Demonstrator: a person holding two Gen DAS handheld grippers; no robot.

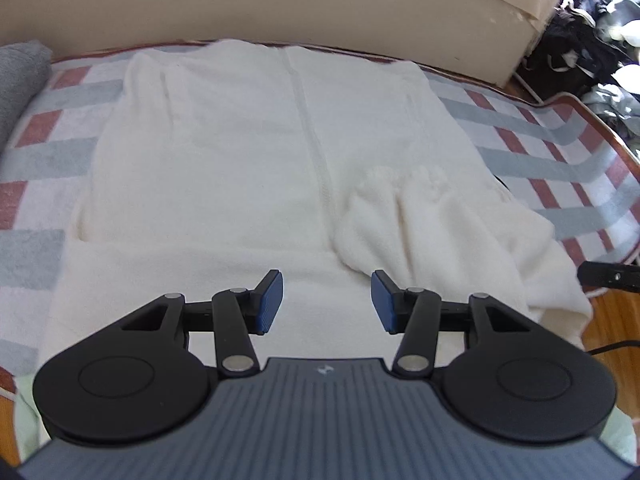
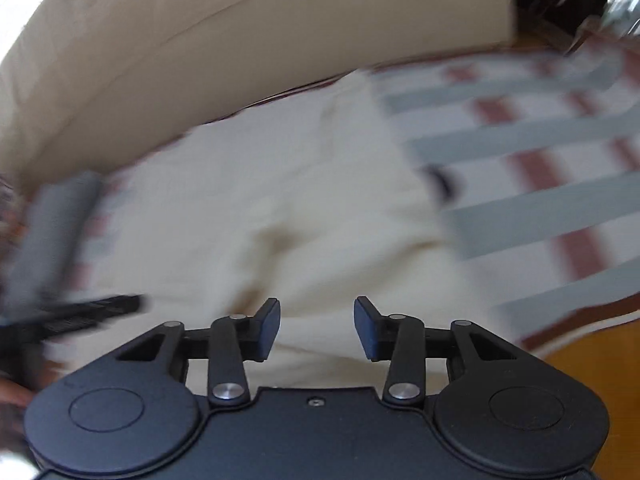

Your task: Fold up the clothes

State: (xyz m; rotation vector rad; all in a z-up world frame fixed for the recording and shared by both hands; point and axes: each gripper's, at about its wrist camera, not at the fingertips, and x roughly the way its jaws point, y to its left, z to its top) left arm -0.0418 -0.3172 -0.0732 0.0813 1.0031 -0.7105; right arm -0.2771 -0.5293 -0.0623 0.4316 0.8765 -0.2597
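A cream fleece garment (image 1: 248,152) lies spread flat on a striped cover, its centre seam running away from me. A bunched sleeve (image 1: 404,216) lies folded over its right half. My left gripper (image 1: 327,300) is open and empty, hovering over the garment's near edge. My right gripper (image 2: 316,326) is open and empty above the garment's (image 2: 280,208) near right part; that view is motion-blurred. A black gripper part (image 1: 608,276) shows at the right edge of the left wrist view, and one (image 2: 80,312) shows at the left of the right wrist view.
The striped grey, red and white cover (image 1: 560,136) spreads over the surface, against a beige cushion (image 1: 320,0). A grey folded cloth (image 1: 20,80) lies far left. A dark clothes pile (image 1: 592,40) sits far right. Wooden floor (image 2: 600,380) shows beyond the cover's right edge.
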